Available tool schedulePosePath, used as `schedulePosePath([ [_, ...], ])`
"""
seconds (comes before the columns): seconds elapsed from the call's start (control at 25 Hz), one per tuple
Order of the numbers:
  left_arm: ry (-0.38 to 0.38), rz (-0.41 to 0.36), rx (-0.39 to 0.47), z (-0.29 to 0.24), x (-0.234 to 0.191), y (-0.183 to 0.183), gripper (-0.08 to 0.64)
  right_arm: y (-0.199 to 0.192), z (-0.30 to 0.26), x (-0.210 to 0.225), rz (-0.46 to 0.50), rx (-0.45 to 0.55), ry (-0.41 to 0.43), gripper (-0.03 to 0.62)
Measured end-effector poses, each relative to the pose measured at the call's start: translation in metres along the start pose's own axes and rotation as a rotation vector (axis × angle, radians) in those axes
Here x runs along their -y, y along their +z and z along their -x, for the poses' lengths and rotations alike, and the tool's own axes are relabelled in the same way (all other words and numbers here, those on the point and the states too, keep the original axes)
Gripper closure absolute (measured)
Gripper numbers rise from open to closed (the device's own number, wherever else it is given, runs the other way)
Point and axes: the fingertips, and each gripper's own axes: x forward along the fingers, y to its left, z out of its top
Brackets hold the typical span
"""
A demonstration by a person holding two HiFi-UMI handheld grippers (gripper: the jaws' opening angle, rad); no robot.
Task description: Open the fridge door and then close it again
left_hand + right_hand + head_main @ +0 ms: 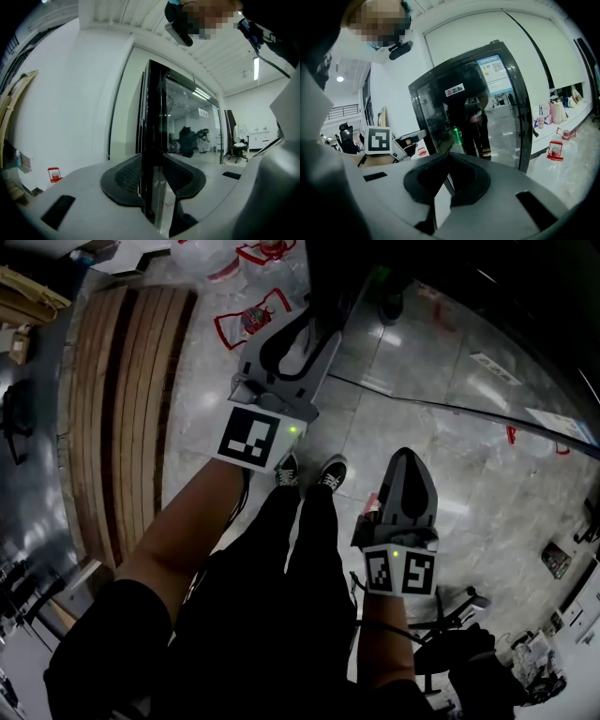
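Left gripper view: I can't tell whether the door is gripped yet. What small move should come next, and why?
Probably close the left gripper onto the edge of the fridge door. That dark edge stands between the jaws, which look apart, with a gap beside one pad. The right gripper is shut and empty, short of the fridge.

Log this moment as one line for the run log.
left gripper: open, fridge door edge between its jaws | right gripper: shut, empty, touching nothing

fridge door [511, 117] | brand badge [454, 89]: 志高 | blue QR notice [492, 67]: print unreadable
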Motion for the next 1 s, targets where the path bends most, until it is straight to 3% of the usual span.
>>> schedulePosePath([
  [0.2, 0.008, -0.009, 0.000, 0.001, -0.004, 0.000, 0.430, 0.006, 0.001, 0.000, 0.004, 0.012, -0.011, 0.577],
  [0.44, 0.081, -0.022, 0.047, 0.026, 0.007, 0.016, 0.431, 0.036, 0.013, -0.007, 0.024, 0.054, -0.006, 0.577],
  [0.52, 0.078, -0.022, 0.055, 0.045, 0.020, 0.026, 0.467, 0.048, 0.018, -0.016, 0.028, 0.067, 0.007, 0.577],
  [0.6, 0.061, -0.015, 0.058, 0.064, 0.037, 0.041, 0.551, 0.061, 0.023, -0.029, 0.037, 0.076, 0.030, 0.577],
  [0.84, -0.019, 0.051, 0.037, 0.114, 0.090, 0.112, 0.552, 0.106, 0.050, -0.081, 0.082, 0.114, 0.112, 0.577],
  [1.0, -0.042, 0.033, 0.035, 0.139, 0.112, 0.157, 0.554, 0.145, 0.078, -0.102, 0.127, 0.174, 0.144, 0.577],
])
